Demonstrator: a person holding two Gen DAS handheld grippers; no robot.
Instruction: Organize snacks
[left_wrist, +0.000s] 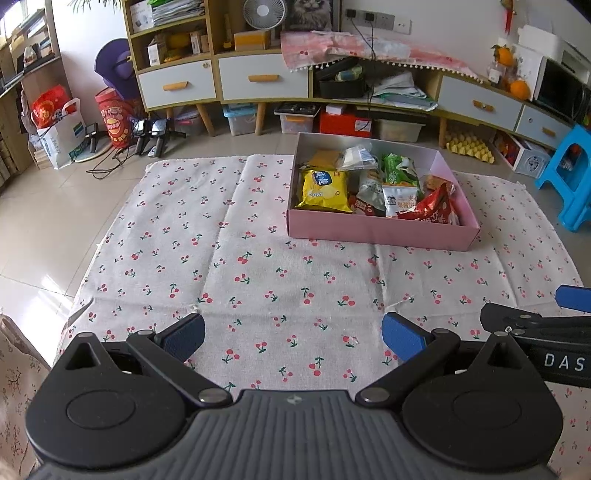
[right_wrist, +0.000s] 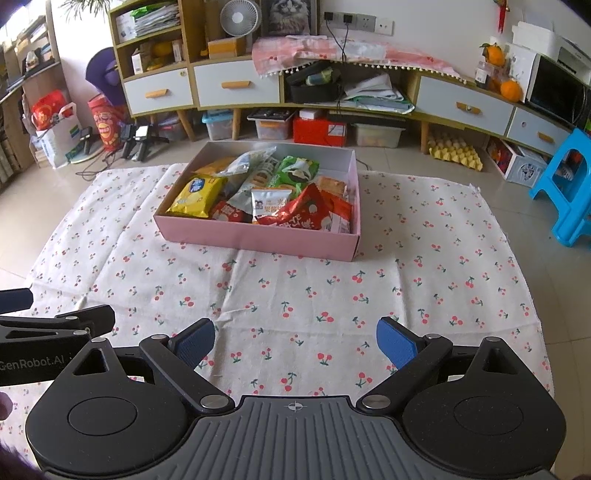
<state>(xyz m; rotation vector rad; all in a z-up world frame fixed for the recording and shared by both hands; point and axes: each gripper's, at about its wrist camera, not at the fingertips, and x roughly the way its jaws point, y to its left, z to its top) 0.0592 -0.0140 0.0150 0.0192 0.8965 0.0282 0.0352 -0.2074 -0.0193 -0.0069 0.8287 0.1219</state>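
Snacks (right_wrist: 266, 192) fill a pink box (right_wrist: 258, 236) — on cherry-print cloth (right_wrist: 295, 302) (tiled floor).

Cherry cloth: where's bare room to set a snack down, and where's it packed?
The cherry cloth is bare between the pink box and both open claws, left and right, and also left of the box. Narrower strip on its right. Inside the box it's crowded: yellow chip bag, red bag, overlapping packets.

Tiled floor (left_wrist: 44, 236) — cherry-print cloth (left_wrist: 258, 280) spread flat, pink box (left_wrist: 380, 230) on it.
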